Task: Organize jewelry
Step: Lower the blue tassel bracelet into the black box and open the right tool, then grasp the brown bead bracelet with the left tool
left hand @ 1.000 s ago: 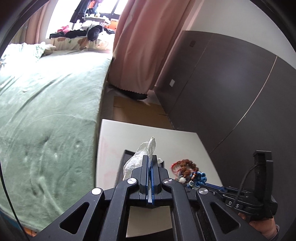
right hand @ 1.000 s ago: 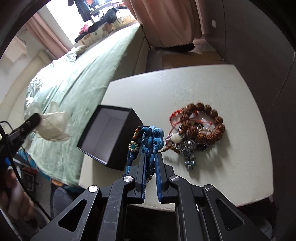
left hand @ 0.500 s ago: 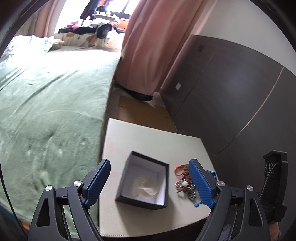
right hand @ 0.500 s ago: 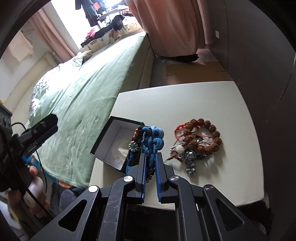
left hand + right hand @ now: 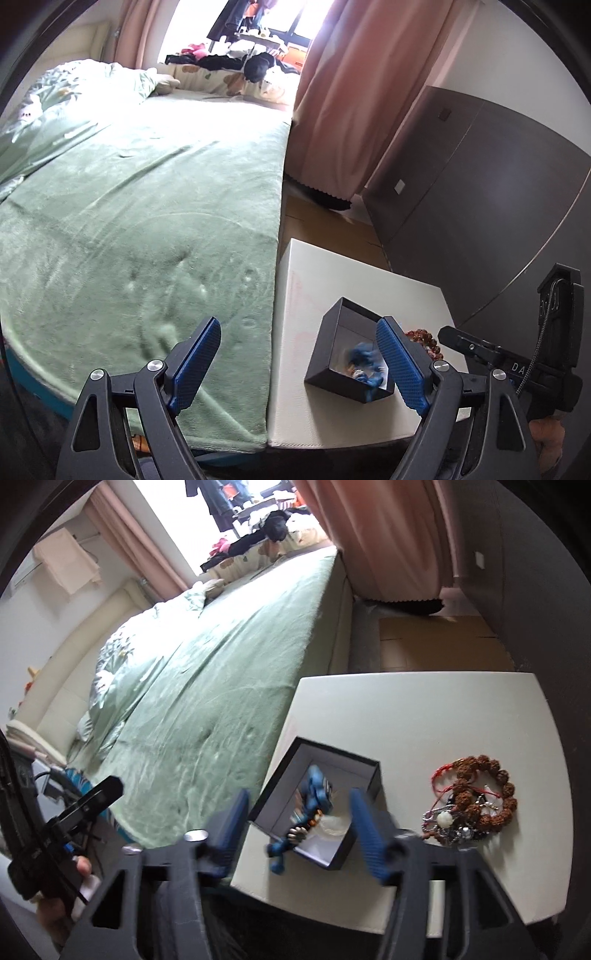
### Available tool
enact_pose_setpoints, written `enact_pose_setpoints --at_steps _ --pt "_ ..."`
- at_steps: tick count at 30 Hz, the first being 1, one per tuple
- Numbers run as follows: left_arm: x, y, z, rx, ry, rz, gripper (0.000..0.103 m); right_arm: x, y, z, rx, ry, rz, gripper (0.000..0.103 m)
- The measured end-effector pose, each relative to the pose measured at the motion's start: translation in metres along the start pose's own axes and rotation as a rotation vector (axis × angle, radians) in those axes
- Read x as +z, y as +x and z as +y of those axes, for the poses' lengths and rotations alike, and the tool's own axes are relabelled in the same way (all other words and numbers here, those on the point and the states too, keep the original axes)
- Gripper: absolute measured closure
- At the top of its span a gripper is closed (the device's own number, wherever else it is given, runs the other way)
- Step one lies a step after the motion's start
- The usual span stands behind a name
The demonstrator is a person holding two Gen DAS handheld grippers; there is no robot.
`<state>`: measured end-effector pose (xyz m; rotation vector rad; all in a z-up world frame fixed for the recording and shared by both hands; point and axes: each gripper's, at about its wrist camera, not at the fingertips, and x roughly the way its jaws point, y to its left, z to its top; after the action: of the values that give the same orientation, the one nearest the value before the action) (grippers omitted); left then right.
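Note:
A small black box (image 5: 371, 775) stands open near the left edge of the white nightstand (image 5: 443, 720). A blue knotted bead piece (image 5: 314, 794) lies in it over a white tissue (image 5: 334, 825), its tail hanging over the front rim. My right gripper (image 5: 299, 827) hovers just above, its jaws opening, and the pads do not press on the blue piece. The left gripper (image 5: 299, 363) is open and holds nothing, left of the box (image 5: 332, 332) where the blue piece (image 5: 365, 365) shows. A brown bead bracelet (image 5: 484, 786) tangled with silver chains lies right of the box.
A bed with a green blanket (image 5: 129, 221) runs along the nightstand's left side. A dark cabinet wall (image 5: 480, 184) stands to the right, a pink curtain (image 5: 351, 92) behind. The far half of the nightstand top (image 5: 321, 280) is bare. A hand (image 5: 55, 919) holds the left gripper's grip.
The left gripper opened and left the white tissue in the box, then drew back toward the bed. The right gripper rose, opened and let the blue piece drop into the box.

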<state>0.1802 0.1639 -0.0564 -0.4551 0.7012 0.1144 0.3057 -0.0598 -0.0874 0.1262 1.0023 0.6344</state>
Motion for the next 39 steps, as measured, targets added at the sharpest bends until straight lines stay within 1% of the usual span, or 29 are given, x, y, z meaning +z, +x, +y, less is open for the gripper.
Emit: enact_pose_setpoints --at_steps 4,10,12,14,18,22,25,35,37,39 --pt "-0.003 0.000 -0.009 -0.010 0.020 0.002 0.016 -0.008 -0.010 -0.013 -0.008 0.023 -0.002 0.039" --pt "-0.011 0.012 -0.037 -0.055 0.058 0.028 0.016 -0.022 -0.038 -0.043 -0.065 0.066 -0.019 0.038" --pt "-0.015 0.015 -0.048 -0.068 0.069 0.036 0.016 -0.026 -0.050 -0.056 -0.085 0.090 -0.036 0.035" --pt "-0.018 0.018 -0.060 -0.081 0.085 0.045 0.016 -0.030 -0.061 -0.069 -0.096 0.112 -0.053 0.030" --pt "-0.025 0.025 -0.084 -0.103 0.130 0.063 0.016 -0.036 -0.078 -0.094 -0.113 0.158 -0.072 0.029" --pt "-0.030 0.033 -0.108 -0.122 0.168 0.084 0.016 -0.044 -0.088 -0.116 -0.119 0.198 -0.081 0.029" --pt "-0.035 0.040 -0.124 -0.132 0.193 0.100 0.016 -0.051 -0.092 -0.131 -0.142 0.230 -0.087 0.023" --pt "-0.047 0.068 -0.175 -0.162 0.272 0.167 0.016 -0.073 -0.106 -0.179 -0.141 0.310 -0.115 0.023" --pt "-0.047 0.077 -0.183 -0.171 0.273 0.185 0.018 -0.075 -0.108 -0.185 -0.138 0.312 -0.119 0.023" --pt "-0.047 0.086 -0.189 -0.175 0.270 0.209 0.025 -0.076 -0.111 -0.191 -0.136 0.314 -0.126 0.023"
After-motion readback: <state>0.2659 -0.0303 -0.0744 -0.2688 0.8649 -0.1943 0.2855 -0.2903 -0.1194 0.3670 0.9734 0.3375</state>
